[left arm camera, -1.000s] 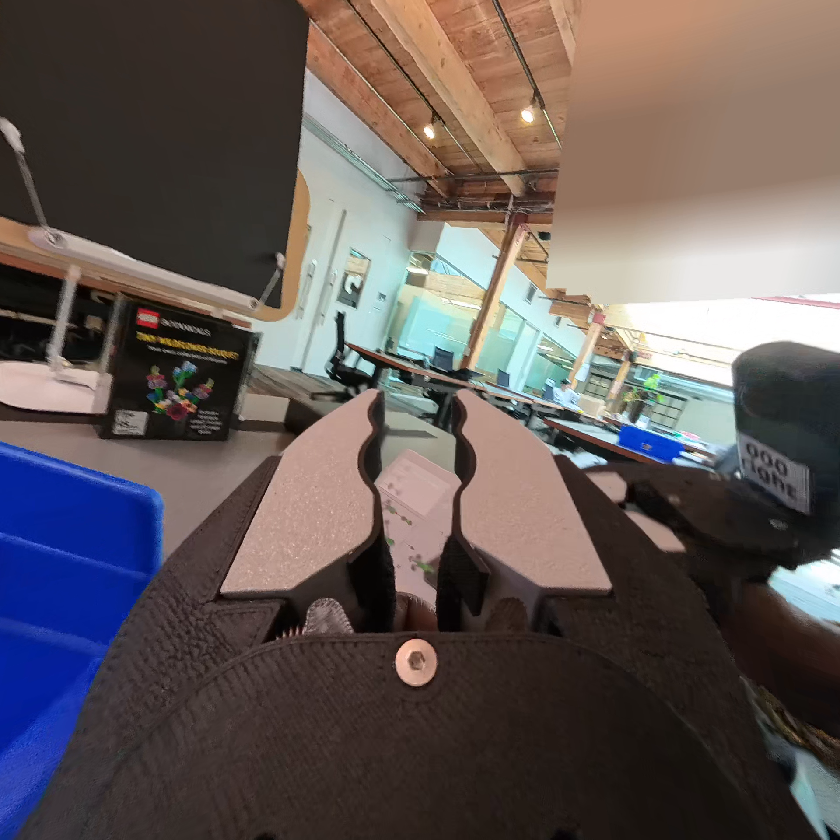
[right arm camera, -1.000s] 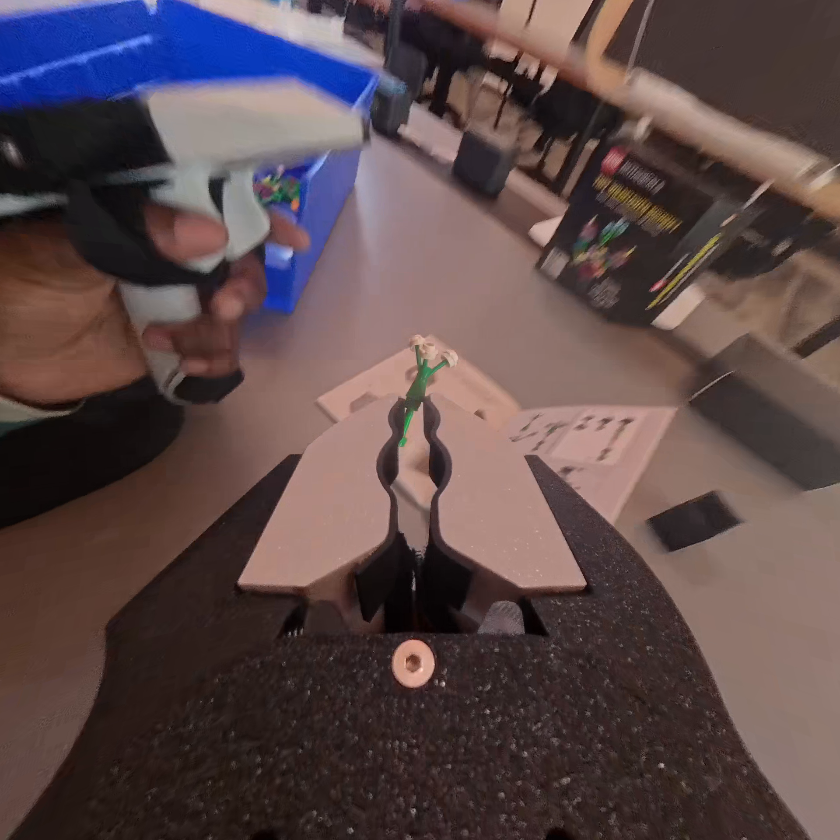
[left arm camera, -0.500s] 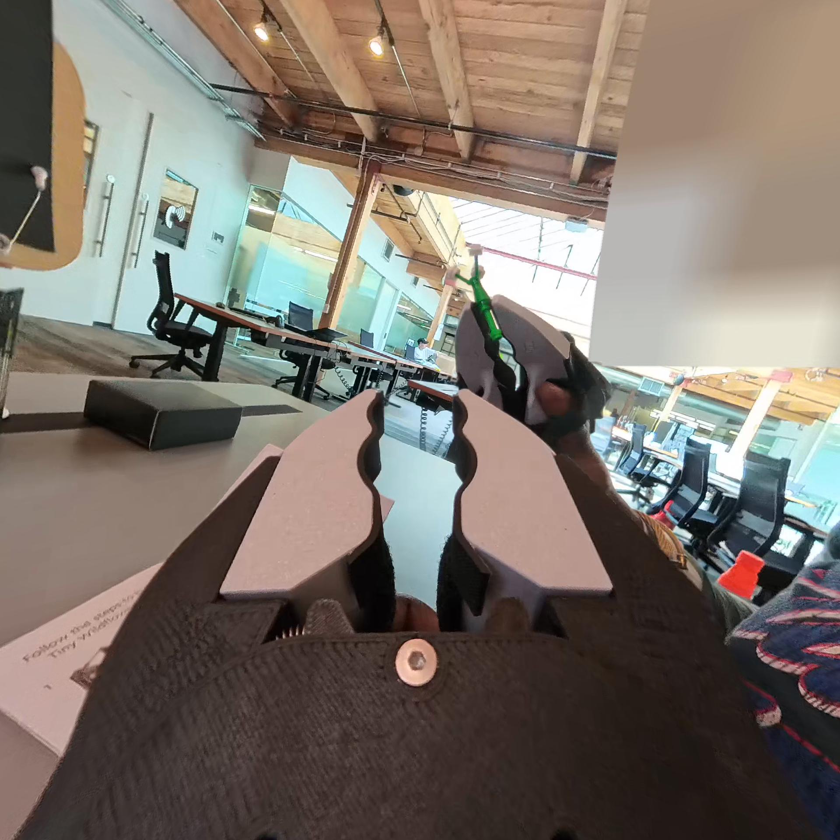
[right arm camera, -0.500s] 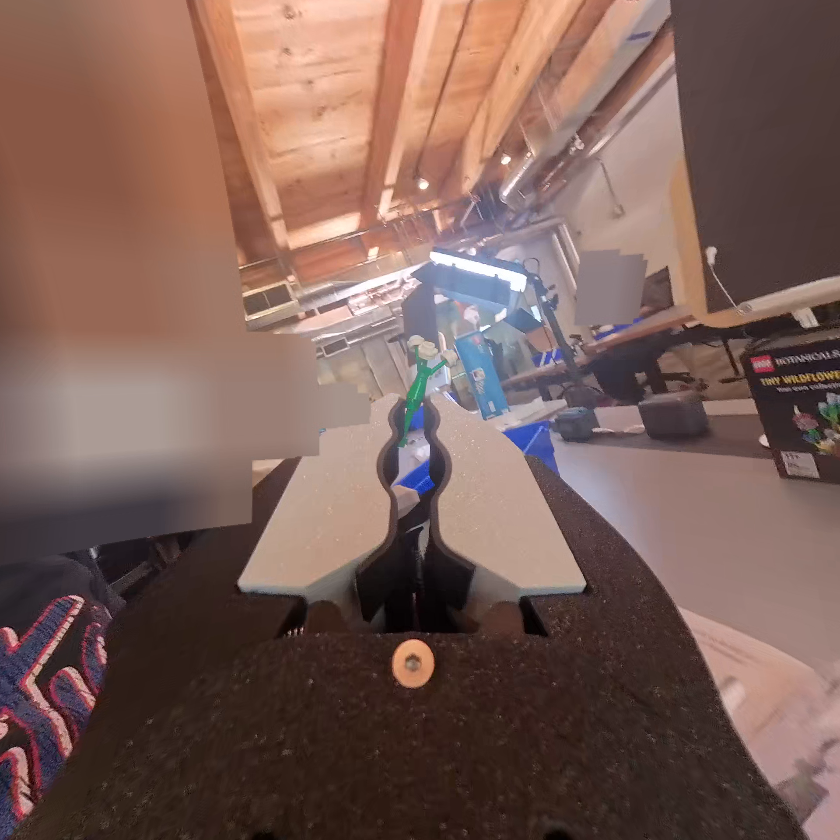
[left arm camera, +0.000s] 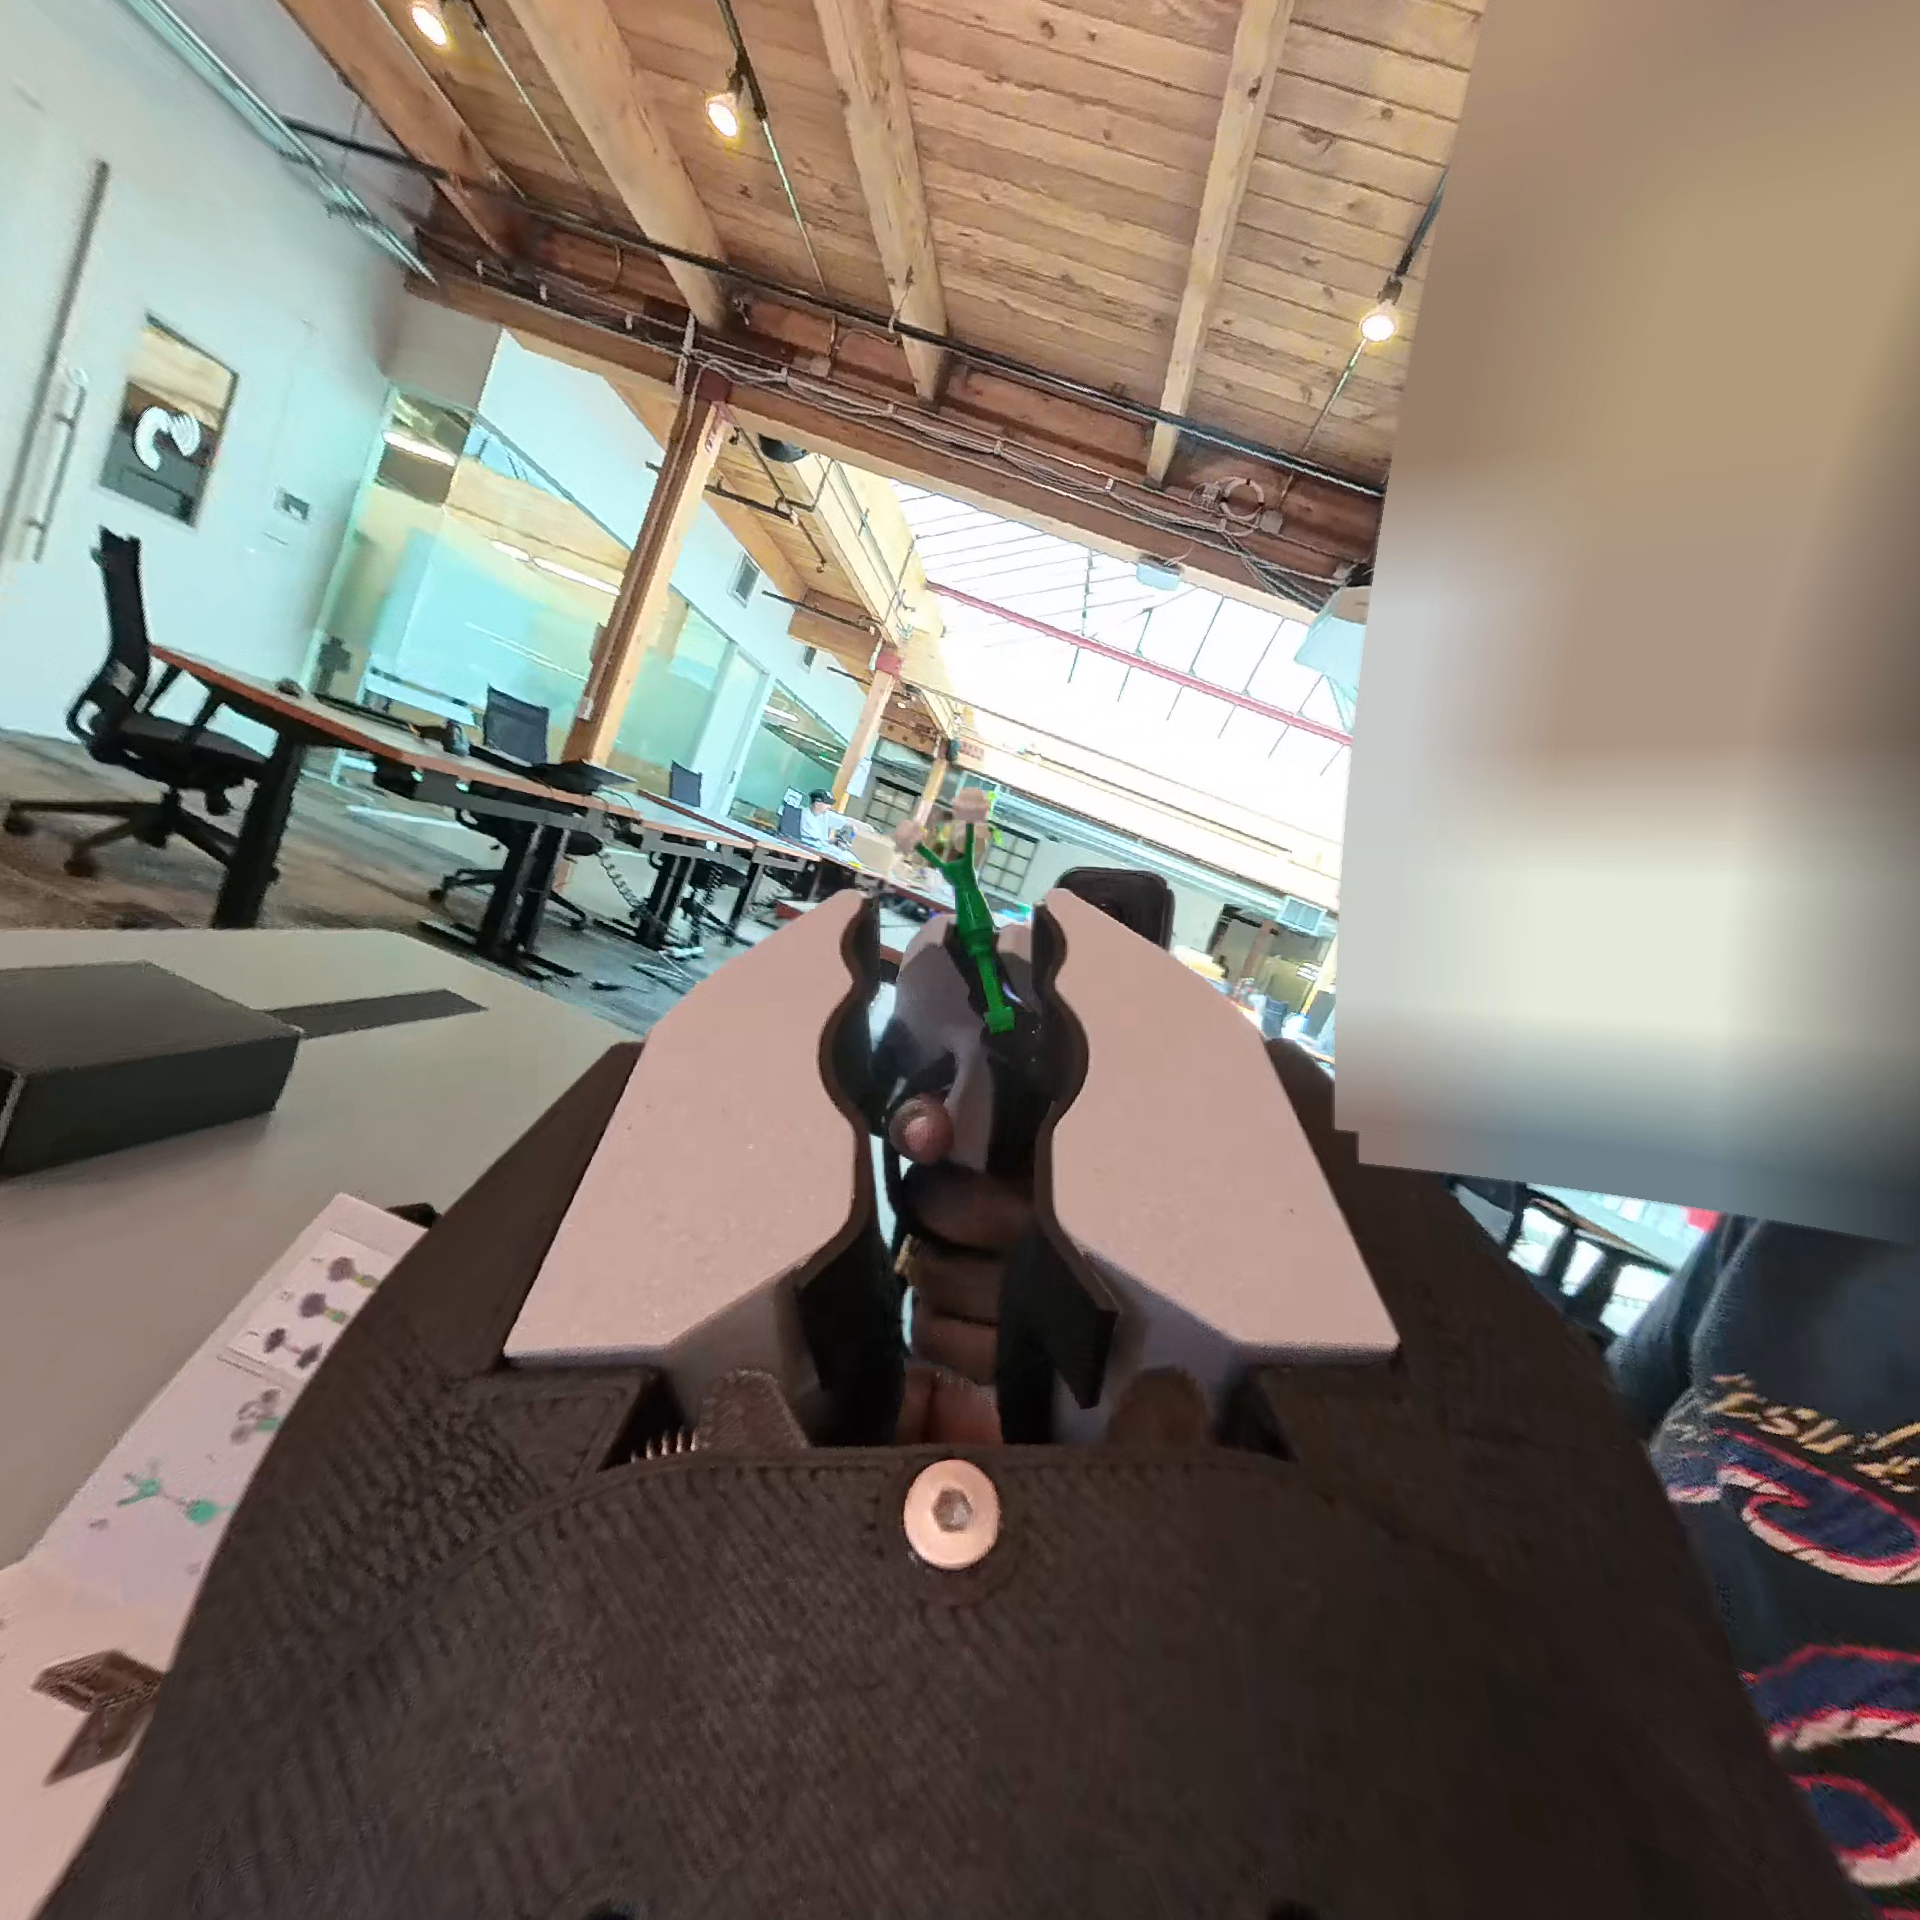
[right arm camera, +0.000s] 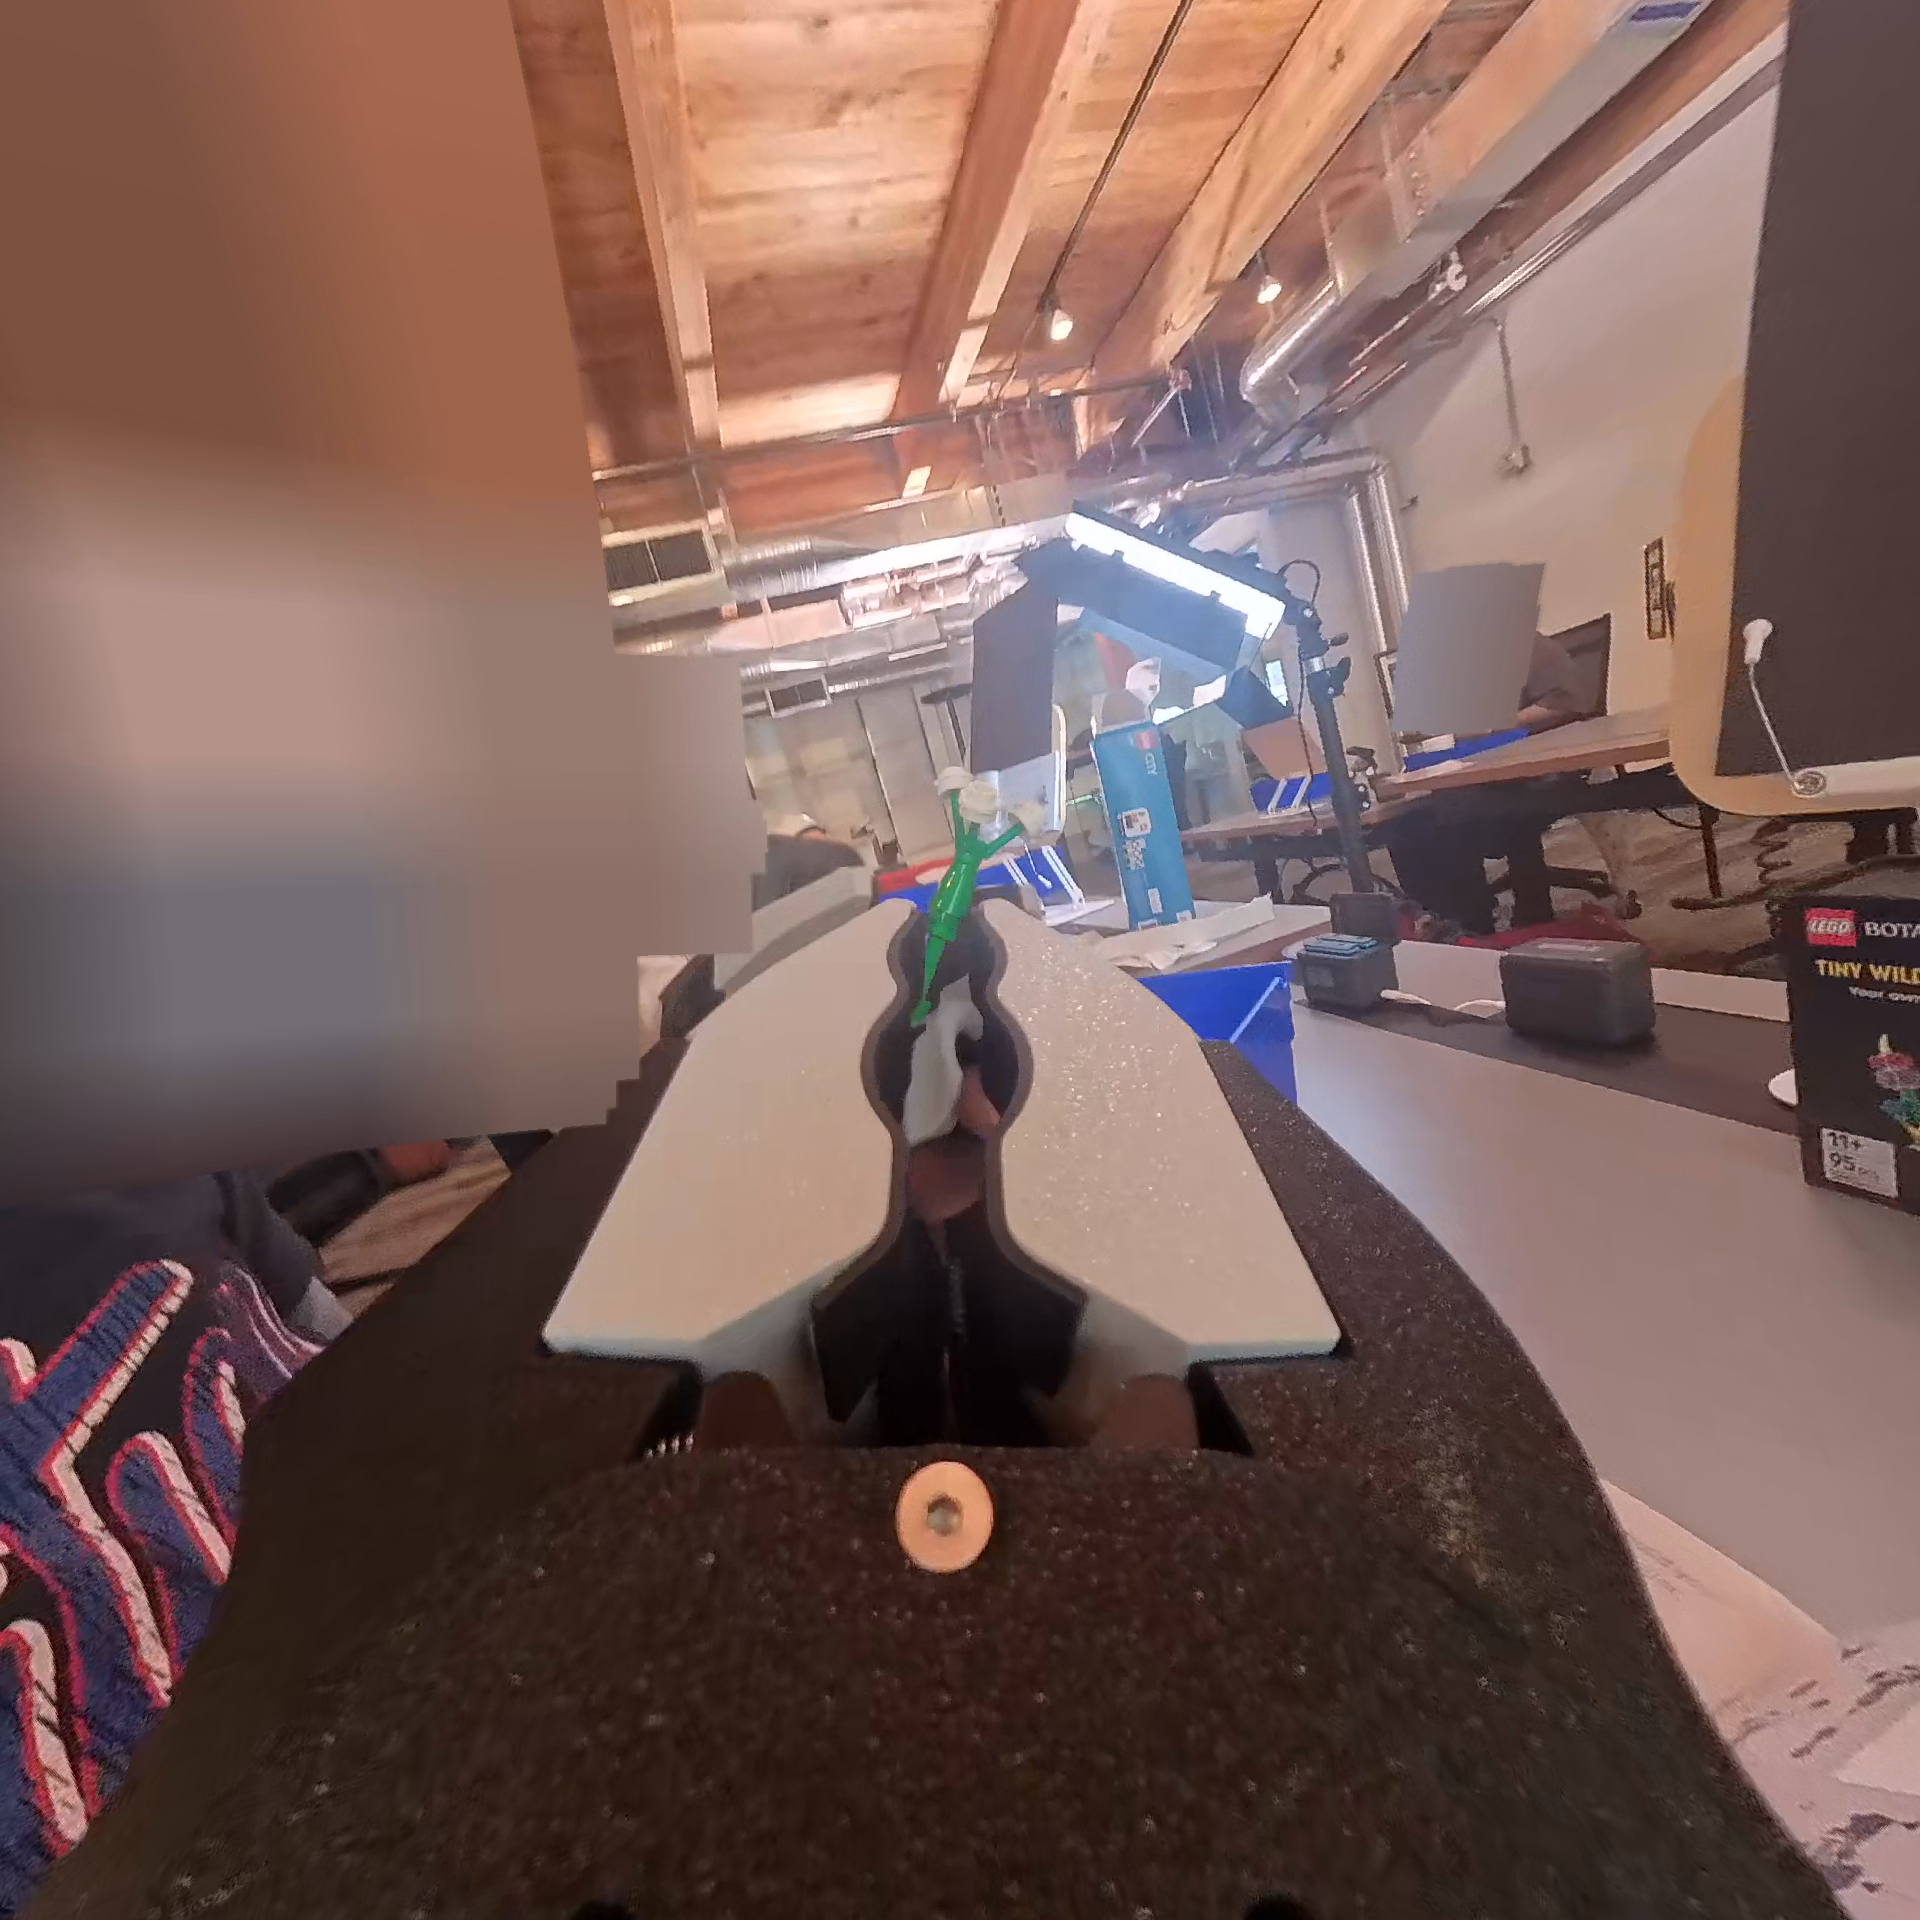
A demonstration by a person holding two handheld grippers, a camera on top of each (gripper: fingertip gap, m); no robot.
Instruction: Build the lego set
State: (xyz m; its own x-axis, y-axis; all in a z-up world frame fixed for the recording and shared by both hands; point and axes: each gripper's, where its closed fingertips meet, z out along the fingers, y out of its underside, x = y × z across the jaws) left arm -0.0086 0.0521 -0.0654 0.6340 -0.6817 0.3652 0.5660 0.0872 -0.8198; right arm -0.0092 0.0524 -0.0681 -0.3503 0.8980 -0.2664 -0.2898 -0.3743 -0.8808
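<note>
My right gripper [right arm camera: 951, 916] is shut on a small lego flower stem [right arm camera: 958, 883]. The stem is green with white buds at its top and sticks up past the fingertips. My left gripper [left arm camera: 951, 914] is open and empty. Both are held up in the air, facing each other. In the left wrist view the right gripper [left arm camera: 935, 1013] and its stem [left arm camera: 975, 951] show in the gap between my left fingers. I cannot tell whether the stem is actually between them. A person's hand [left arm camera: 961, 1226] holds the right gripper.
On the grey table [right arm camera: 1507, 1247] are a black lego box [right arm camera: 1860, 1049], a blue bin [right arm camera: 1231, 1003] and a printed instruction sheet [left arm camera: 197, 1475], which also shows in the right wrist view [right arm camera: 1787, 1745]. A flat black box [left arm camera: 125, 1049] lies at the left. The person's patterned sleeve [left arm camera: 1787, 1538] is close on the right. Only a small space, under 4 cm, lies between the two pairs of fingers.
Both grippers have lifted off the table and turned to face each other. The right gripper, still shut on the stem, has moved in line with the gap of the open left gripper.
</note>
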